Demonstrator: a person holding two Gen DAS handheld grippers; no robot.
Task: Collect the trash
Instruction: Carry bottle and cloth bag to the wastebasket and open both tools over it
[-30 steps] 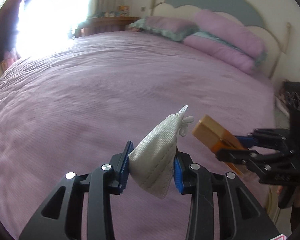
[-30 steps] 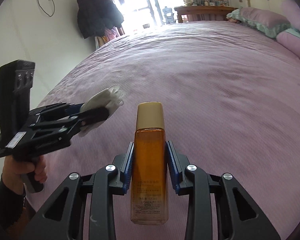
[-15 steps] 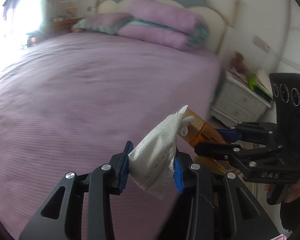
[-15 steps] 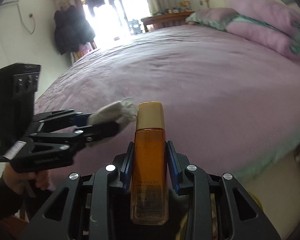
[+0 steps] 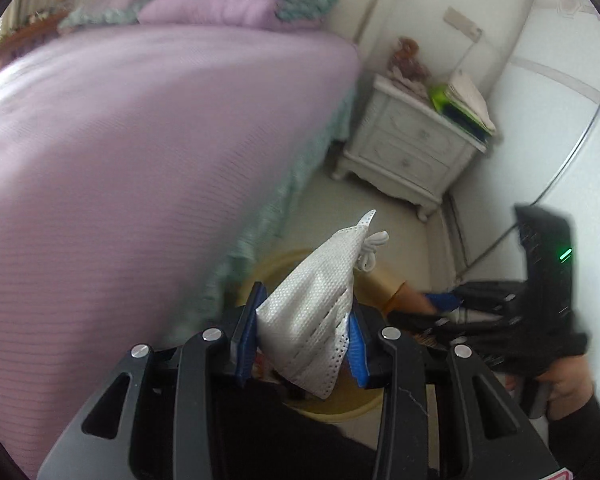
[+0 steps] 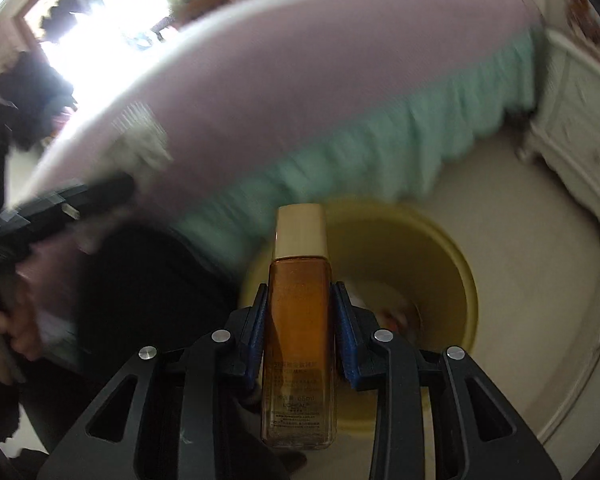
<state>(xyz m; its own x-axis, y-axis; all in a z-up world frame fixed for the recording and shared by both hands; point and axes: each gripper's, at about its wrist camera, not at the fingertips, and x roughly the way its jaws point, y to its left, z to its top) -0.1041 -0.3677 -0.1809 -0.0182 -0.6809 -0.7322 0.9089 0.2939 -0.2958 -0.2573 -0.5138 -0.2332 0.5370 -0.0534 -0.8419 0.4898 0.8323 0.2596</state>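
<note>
Both have swung from bed to yellow bin [image 6: 464, 280]; left gripper [image 5: 304, 334] clamps mask [image 5: 312, 320], right gripper [image 6: 300, 328] bottle [image 6: 300, 320].

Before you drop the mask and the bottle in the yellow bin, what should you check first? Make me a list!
1. White mask pinched in the left gripper: ok.
2. Amber bottle pinched in the right gripper: ok.
3. Yellow bin open at the top, no lid in the way: ok.
4. Bottle lined up over the bin's mouth: ok, it appears in front of the opening, though the height cannot be told.
5. Mask lined up over the bin: cannot tell, the gripper hides most of the bin in the left view.
6. Room left inside the bin: cannot tell, the inside is blurred.
</note>
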